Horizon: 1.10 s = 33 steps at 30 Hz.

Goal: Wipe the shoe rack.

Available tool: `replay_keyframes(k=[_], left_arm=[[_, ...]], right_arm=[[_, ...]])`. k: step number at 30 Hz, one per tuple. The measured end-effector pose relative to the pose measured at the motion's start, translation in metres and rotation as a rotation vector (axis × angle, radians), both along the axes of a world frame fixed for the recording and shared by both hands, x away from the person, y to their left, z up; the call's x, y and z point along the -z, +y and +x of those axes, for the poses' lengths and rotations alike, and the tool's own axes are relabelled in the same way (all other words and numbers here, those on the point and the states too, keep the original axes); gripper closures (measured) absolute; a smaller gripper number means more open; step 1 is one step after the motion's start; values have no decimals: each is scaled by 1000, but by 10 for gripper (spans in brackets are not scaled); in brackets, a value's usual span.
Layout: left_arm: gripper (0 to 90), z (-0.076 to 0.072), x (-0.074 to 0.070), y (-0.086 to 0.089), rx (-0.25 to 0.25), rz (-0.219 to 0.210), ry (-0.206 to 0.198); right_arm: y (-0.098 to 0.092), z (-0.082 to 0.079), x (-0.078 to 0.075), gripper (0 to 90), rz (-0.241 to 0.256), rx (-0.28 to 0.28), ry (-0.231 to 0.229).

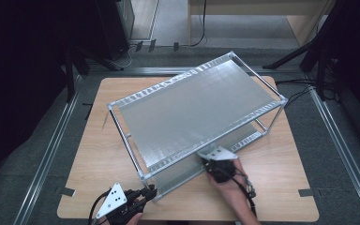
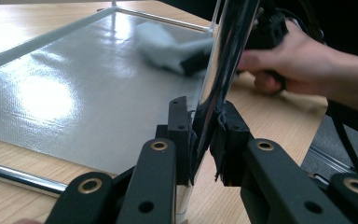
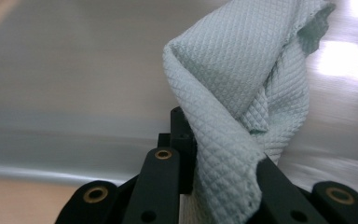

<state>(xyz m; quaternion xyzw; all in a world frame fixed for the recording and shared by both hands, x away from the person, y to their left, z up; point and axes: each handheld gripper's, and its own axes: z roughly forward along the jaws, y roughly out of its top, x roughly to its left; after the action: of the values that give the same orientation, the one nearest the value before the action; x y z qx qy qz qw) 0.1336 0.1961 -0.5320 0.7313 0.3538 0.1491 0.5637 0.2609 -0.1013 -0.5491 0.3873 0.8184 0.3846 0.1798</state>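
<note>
Tools, two: left tool (image 2: 205,135) clamping one chrome post (image 2: 223,60) of one two-tier rack (image 1: 192,108), lower centre; right tool (image 3: 219,154) pinching one cloth (image 3: 242,84) over one lower shelf (image 2: 74,93).

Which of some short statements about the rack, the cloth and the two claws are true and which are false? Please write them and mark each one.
1. The left claw is closed on a shiny upright post of the metal rack. True.
2. The right claw holds a red sponge. False: it holds a pale green cloth with a diamond weave.
3. The cloth is on the lower shelf of the rack. True.
4. The rack stands on the floor. False: it stands on the wooden table.
5. The top shelf carries boxes. False: nothing lies on it.
</note>
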Motion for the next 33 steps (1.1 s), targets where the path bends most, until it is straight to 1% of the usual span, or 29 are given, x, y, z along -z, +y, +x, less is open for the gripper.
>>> replay_keyframes(k=[3, 5, 6, 7, 8, 10, 12, 13, 14, 15, 17, 18, 19, 20, 21, 22, 23, 25, 26, 28, 29, 30, 31, 32, 33], left_arm=[[788, 0, 0, 0, 0, -1, 0], [788, 0, 0, 0, 0, -1, 1], [788, 0, 0, 0, 0, -1, 1], [789, 0, 0, 0, 0, -1, 1], [789, 0, 0, 0, 1, 0, 0], [789, 1, 0, 1, 6, 0, -1], [789, 1, 0, 0, 8, -1, -1], [789, 1, 0, 0, 7, -1, -2], [790, 1, 0, 0, 7, 0, -2], [790, 1, 0, 0, 7, 2, -2], [790, 1, 0, -1, 9, 2, -3], [790, 1, 0, -1, 9, 2, -4], [790, 1, 0, -1, 9, 2, -5], [790, 1, 0, -1, 9, 3, -5], [790, 1, 0, -1, 9, 5, -4], [790, 1, 0, -1, 9, 5, -4], [791, 1, 0, -1, 8, 7, -4], [791, 1, 0, -1, 7, 7, -5], [791, 1, 0, -1, 7, 7, -5], [791, 1, 0, -1, 7, 6, -7], [791, 1, 0, -1, 8, 6, -7], [792, 1, 0, -1, 8, 6, -7], [792, 1, 0, -1, 8, 6, -8], [791, 1, 0, -1, 8, 5, -8], [791, 1, 0, -1, 8, 5, -7]], right_arm=[[32, -20, 1, 843, 11, -100, 9], [48, -31, 1, 843, 25, -165, 20], [55, -36, 2, 842, 44, -188, 32], [61, -41, 2, 842, 51, -206, 39], [64, -44, 3, 842, 57, -219, 43], [70, -49, 2, 842, 56, -252, 38], [69, -49, 2, 843, 58, -258, 36], [66, -47, 2, 843, 65, -259, 45], [63, -44, 2, 843, 65, -249, 47], [58, -41, 2, 843, 55, -230, 39], [45, -32, 2, 842, 56, -182, 37], [37, -27, 1, 842, 58, -150, 39], [29, -23, 1, 842, 49, -118, 32], [20, -18, 0, 841, 34, -88, 23], [11, -12, -1, 841, 31, -51, 22], [1, -6, -2, 840, 40, -13, 29], [-7, -2, -3, 839, 42, 11, 29], [-31, 11, -4, 838, 37, 86, 23], [-41, 16, -4, 837, 18, 114, 7], [-60, 25, -5, 835, -2, 182, -17], [-67, 28, -5, 834, -9, 209, -27], [-78, 33, -6, 833, -13, 247, -35], [-86, 36, -7, 829, -15, 274, -40], [-94, 39, -7, 824, -23, 307, -53], [-100, 41, -7, 818, -41, 340, -68]])
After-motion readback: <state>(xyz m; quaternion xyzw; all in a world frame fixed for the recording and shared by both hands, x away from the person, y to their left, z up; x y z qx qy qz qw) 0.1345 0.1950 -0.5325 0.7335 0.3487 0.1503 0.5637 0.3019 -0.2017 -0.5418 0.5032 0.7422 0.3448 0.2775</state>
